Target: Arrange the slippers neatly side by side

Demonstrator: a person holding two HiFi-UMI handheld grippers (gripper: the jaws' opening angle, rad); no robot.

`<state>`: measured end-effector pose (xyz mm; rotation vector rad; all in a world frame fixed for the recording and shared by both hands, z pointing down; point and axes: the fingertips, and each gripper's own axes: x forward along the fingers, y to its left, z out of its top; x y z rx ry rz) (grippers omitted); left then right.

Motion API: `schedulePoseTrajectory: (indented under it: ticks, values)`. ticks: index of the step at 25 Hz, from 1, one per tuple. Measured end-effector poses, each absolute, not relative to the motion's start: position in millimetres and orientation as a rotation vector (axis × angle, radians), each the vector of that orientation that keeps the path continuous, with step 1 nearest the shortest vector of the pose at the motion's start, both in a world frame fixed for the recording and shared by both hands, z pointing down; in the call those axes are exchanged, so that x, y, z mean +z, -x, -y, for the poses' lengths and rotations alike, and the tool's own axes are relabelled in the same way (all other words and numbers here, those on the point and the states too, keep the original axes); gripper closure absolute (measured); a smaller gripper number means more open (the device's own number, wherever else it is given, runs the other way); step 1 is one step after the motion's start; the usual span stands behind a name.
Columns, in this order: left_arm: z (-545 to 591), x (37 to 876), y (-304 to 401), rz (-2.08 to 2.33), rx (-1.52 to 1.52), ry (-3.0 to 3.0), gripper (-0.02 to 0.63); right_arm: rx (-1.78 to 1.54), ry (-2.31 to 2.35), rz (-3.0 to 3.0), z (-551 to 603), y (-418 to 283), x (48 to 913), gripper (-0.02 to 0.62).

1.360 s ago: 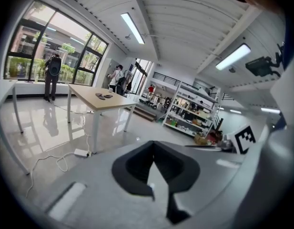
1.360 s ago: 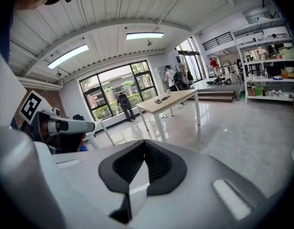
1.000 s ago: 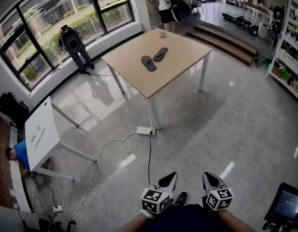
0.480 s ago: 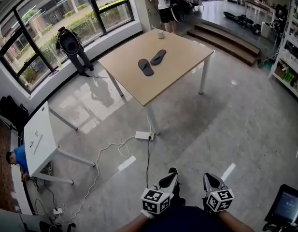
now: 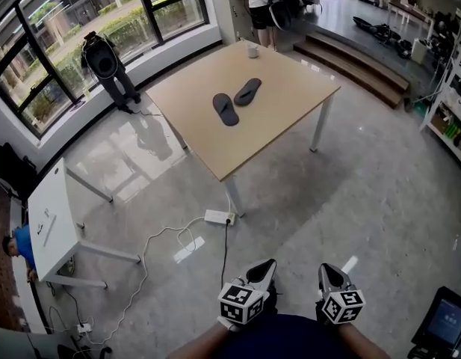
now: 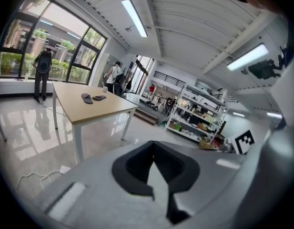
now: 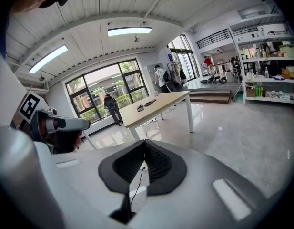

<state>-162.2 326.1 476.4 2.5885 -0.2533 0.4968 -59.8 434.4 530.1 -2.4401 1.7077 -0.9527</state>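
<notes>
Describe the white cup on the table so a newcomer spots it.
Start at the wooden table mid-room. At its far corner, by the standing people, sits a small white cup. It is the only white, upright thing there; the two dark slippers lie flat mid-table.

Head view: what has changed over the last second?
The person has walked toward the table, which now looks nearer; the power strip has slid down the frame. Nothing was grasped or released. Unchanged: the slippers lie in a V on it; left gripper and right gripper stay shut, empty.

Dark grey slippers (image 5: 235, 100) — tan table (image 5: 290, 103)
</notes>
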Motion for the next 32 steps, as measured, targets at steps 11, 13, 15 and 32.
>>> schedulePoseTrajectory:
  ticks: [11,13,15,32]
  values:
    - [-227,476,94,0.229,0.461,-2.581,0.601,-0.930,2.477,-1.707,-337,-4,521,0.584]
    - [-219,476,85,0.227,0.457,-2.573,0.601,-0.927,2.486,-1.698,-331,-15,518,0.584]
    - [-215,476,76,0.222,0.458,-2.565,0.601,-0.933,2.491,-1.688,-327,-25,517,0.584]
    - [-139,484,-37,0.417,0.469,-2.541,0.601,-0.996,2.320,-1.892,-225,-148,538,0.584]
